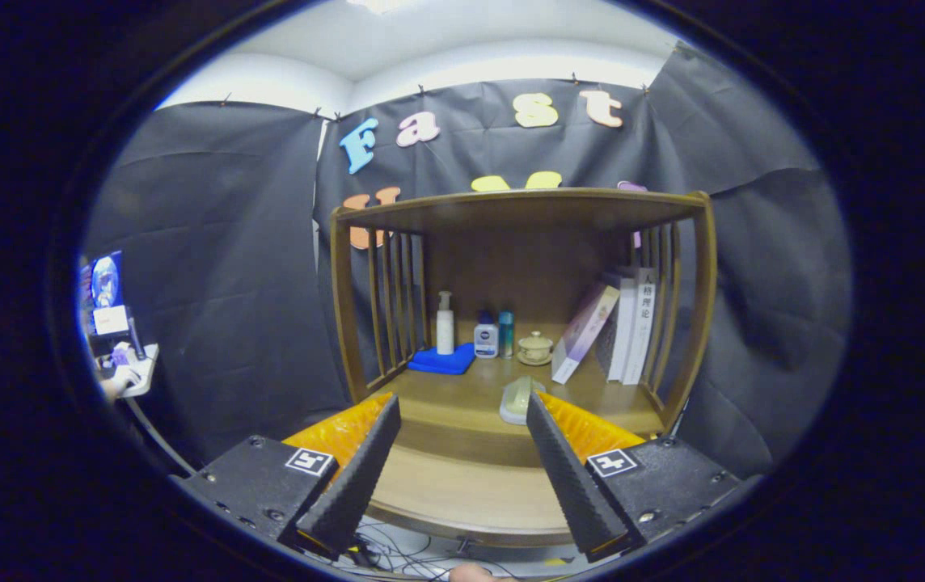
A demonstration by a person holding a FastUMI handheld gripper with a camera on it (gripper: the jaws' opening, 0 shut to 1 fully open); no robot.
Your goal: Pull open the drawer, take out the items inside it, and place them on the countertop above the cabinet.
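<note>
Gripper (462, 420) fingers spread wide, empty, facing the wooden cabinet (701, 267) — a pale item (517, 399) rests on its countertop (446, 396) just beyond them, likely just set down; drawer indistinct.

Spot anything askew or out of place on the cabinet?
One thing: the pale pink book leans tilted against the upright white books. The pale soap-like block lies alone near the countertop's front edge. Gripper open, holding nothing.
</note>
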